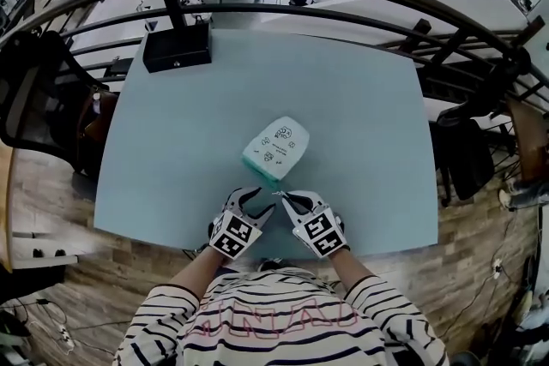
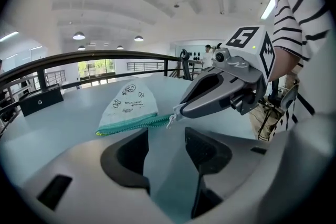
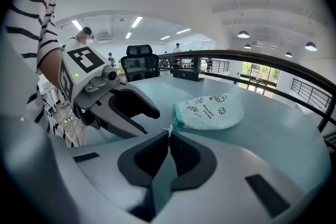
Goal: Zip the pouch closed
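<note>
At the pouch's near end, head view: the pouch (image 1: 276, 147) lies flat on the table (image 1: 360, 116) with one narrow end toward the person. The left gripper (image 1: 250, 203) and right gripper (image 1: 290, 200) sit just beside that end, tips almost meeting.
Head view, limit: the jaw gaps and the zipper hardware are too small to read here.
Left gripper view, tool state: its own jaws stand wide apart with only bare table between them. The pouch lies just beyond them, untouched.
Left gripper view, adds: the zipper teeth (image 2: 137, 123) run along the pouch's near edge. The right gripper's tips meet on the zipper pull (image 2: 170, 120) at one end of that edge.
Right gripper view, tool state: its own jaws are pinched narrow on the small white pull, and the pouch sits just past the tips.
Right gripper view, adds: the left gripper hangs beside the pouch, empty. The line of teeth is not visible from this side.
Risk, unrestrained pouch: nothing clamps the fabric, so a tug on the pull would probably drag or lift the whole pouch instead of running the slider.
Risk, small purchase: only the tab's tip appears to be held, so a skewed pull could let it slip out.
Risk, crowding: the two grippers are near each other and could collide when the left one reaches in to anchor the pouch.
</note>
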A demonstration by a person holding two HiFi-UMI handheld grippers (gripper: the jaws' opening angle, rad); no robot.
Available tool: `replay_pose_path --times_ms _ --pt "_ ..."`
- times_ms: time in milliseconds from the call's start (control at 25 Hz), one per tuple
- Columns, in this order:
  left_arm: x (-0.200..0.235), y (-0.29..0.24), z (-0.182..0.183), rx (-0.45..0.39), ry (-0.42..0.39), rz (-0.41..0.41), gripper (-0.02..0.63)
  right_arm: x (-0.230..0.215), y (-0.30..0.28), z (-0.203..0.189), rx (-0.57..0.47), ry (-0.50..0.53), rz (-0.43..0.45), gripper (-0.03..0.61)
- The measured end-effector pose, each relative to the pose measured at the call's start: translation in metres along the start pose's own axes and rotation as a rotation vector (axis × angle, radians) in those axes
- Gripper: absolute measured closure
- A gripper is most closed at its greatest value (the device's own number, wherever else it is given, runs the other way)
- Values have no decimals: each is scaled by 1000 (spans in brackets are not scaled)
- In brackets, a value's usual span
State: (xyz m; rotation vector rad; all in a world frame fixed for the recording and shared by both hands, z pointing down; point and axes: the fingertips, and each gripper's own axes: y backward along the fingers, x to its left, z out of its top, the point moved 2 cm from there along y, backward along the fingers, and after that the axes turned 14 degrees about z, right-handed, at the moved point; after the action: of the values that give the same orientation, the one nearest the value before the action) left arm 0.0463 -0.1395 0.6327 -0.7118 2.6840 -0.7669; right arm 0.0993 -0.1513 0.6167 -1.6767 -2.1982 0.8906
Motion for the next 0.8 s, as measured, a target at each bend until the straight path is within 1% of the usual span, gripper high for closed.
replay_pose_path --times_ms 160,360,400,480,640,800 --pt "-9 -5 3 -14 0 -46 399 8 3 4 0 -6 7 541" --pt "-14 -8 7 -34 -9 -61 402 9 1 7 -5 -9 11 541" --pt "-15 -8 8 -39 -12 -59 414 9 1 8 -6 -10 12 541" --pt "-14 -10 9 -45 -19 -47 473 8 0 7 -6 -9 12 541" --pt "-13 -11 9 -45 -8 -14 551 6 1 2 -4 -12 12 541" --pt "-16 -11 11 -36 -1 -7 569 5 5 -2 2 -16 -4 541"
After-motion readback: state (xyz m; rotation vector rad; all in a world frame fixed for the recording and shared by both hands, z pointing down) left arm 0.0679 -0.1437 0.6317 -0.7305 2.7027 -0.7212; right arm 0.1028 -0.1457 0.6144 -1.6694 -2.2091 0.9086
